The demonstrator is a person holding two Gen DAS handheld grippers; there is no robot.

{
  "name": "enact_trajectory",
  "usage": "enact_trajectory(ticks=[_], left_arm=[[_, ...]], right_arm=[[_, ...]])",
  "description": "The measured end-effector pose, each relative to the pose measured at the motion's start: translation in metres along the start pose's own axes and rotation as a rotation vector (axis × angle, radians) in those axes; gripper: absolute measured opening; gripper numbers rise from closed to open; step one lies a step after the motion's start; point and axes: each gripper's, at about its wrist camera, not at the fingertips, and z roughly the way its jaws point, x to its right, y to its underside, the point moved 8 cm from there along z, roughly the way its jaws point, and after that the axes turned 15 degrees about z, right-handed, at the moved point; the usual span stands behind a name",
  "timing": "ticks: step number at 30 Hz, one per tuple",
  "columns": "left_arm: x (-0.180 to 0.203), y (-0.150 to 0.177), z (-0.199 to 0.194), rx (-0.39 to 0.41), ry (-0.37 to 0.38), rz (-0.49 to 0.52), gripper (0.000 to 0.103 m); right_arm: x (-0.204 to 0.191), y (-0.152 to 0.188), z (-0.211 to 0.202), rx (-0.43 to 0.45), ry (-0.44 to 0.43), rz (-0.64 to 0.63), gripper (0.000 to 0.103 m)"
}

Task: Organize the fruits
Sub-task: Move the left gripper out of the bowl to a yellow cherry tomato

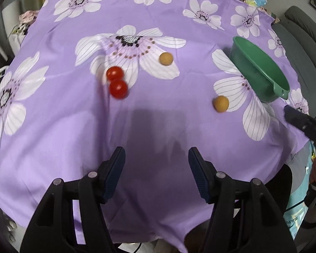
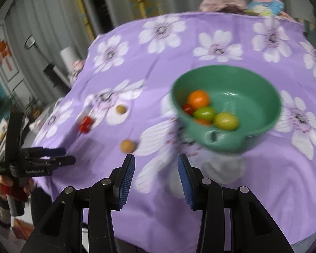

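On the purple flowered cloth lie two red tomatoes [image 1: 117, 82] side by side and two tan round fruits [image 1: 166, 58] [image 1: 220, 103]. A green bowl [image 2: 257, 97] with a spout stands to the right; inside it are an orange fruit [image 2: 198, 98], two green ones [image 2: 225, 120] and red ones. My left gripper [image 1: 157, 156] hovers open over bare cloth, short of the tomatoes, nothing between its fingers. My right gripper [image 2: 156, 162] is open and empty just before the bowl's spout, near one tan fruit [image 2: 127, 146]. The left gripper [image 2: 63, 156] also shows at the far left of the right wrist view.
The cloth [image 1: 158, 126] drapes over the table's near edge and sides. A grey chair [image 1: 301, 48] stands to the right, and a patterned cushion [image 2: 263, 6] lies behind the table. A hand in a striped sleeve [image 2: 0, 200] holds the left gripper's handle.
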Motion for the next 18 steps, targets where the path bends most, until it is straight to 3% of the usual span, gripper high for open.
enact_trajectory(ticks=[10, 18], left_arm=[[-0.003, 0.009, -0.002, 0.034, 0.078, 0.017, 0.062], [-0.011, -0.018, 0.003, 0.079, 0.117, 0.013, 0.062]], right_arm=[[-0.040, 0.021, 0.053, -0.127, 0.020, -0.045, 0.042], [-0.036, 0.010, 0.082, -0.143, 0.087, -0.038, 0.042]])
